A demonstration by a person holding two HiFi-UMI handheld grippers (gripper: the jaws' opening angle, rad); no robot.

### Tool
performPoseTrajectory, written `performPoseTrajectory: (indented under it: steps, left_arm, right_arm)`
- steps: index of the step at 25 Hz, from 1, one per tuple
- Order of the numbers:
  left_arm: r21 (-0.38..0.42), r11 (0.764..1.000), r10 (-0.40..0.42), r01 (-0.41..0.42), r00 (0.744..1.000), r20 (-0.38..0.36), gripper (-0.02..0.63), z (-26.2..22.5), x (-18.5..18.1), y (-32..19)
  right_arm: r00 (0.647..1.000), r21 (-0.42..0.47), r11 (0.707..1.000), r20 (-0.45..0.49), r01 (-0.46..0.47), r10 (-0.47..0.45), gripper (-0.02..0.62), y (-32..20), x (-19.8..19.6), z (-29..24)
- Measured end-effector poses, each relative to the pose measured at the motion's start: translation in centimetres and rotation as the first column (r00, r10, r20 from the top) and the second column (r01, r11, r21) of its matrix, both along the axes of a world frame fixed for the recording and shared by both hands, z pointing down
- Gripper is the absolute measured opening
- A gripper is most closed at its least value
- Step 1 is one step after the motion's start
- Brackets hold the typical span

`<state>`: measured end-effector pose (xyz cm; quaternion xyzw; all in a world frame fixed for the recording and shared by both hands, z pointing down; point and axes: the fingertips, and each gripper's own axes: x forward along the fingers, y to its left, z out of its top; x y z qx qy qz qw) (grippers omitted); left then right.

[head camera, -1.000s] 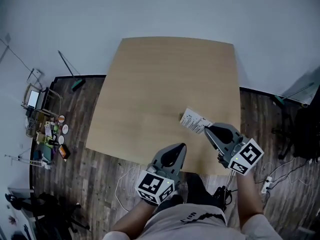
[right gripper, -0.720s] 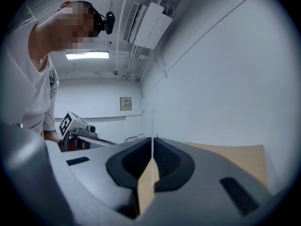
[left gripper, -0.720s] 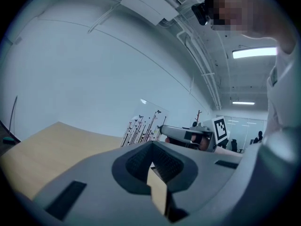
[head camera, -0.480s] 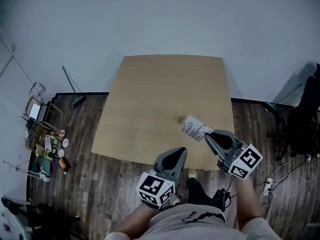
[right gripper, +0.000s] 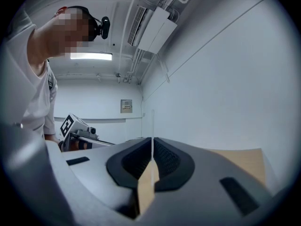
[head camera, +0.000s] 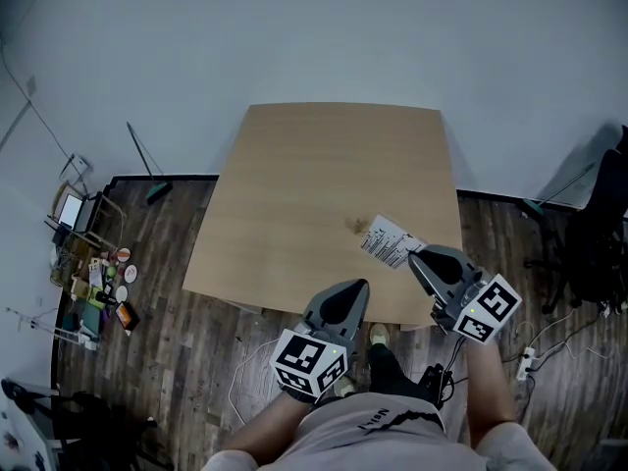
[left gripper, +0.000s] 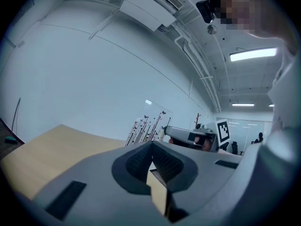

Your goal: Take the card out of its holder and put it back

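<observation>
**Pale wooden table, card held at its lower right**

Dark plank floor [head camera: 167,253] surrounds a light wooden table [head camera: 294,184] set against a white wall [head camera: 294,37]. Clutter on a small rack [head camera: 90,268] sits at the left edge of the frame, an office chair [head camera: 601,234] at the right edge, and cables [head camera: 520,361] at the lower right. The right gripper [head camera: 412,255] has its jaws clamped on a white printed card [head camera: 386,240] over the table's lower right part. The left gripper [head camera: 357,287], at the lower centre of the frame, has its jaws pressed together with nothing between them.
</observation>
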<state>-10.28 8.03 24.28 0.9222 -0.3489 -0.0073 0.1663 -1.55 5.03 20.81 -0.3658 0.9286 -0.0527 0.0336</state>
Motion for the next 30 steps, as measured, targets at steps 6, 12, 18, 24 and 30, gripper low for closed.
performPoseTrajectory:
  steps: [6,12,18,24,30]
  left_arm:
    - [-0.015,1.0,-0.001,0.0,1.0,-0.007,0.012,0.8,0.3,-0.7]
    - [-0.024,1.0,-0.007,0.007,1.0,-0.009,0.012,2.2,0.0,-1.3]
    - [-0.054,0.998,-0.035,0.036,0.999,0.014,0.012,4.6,1.7,-5.6]
    - [-0.093,0.993,-0.063,0.069,0.996,0.066,0.012,7.9,3.1,-9.6]
    - [-0.15,0.982,-0.096,0.115,0.987,0.129,0.012,11.8,4.0,-13.7]
  right_arm:
    - [1.0,-0.008,1.0,-0.006,0.009,-0.009,0.025,-1.1,0.7,0.6]
    - [0.999,-0.031,0.999,-0.006,0.038,-0.038,0.025,-2.1,1.2,2.2]
    - [0.994,-0.058,0.993,-0.028,0.106,-0.108,0.025,-6.8,3.2,4.9]
    - [0.976,-0.102,0.973,-0.031,0.209,-0.213,0.025,-12.4,4.2,9.0]
    - [0.953,-0.157,0.943,-0.023,0.295,-0.302,0.025,-17.9,3.8,14.8]
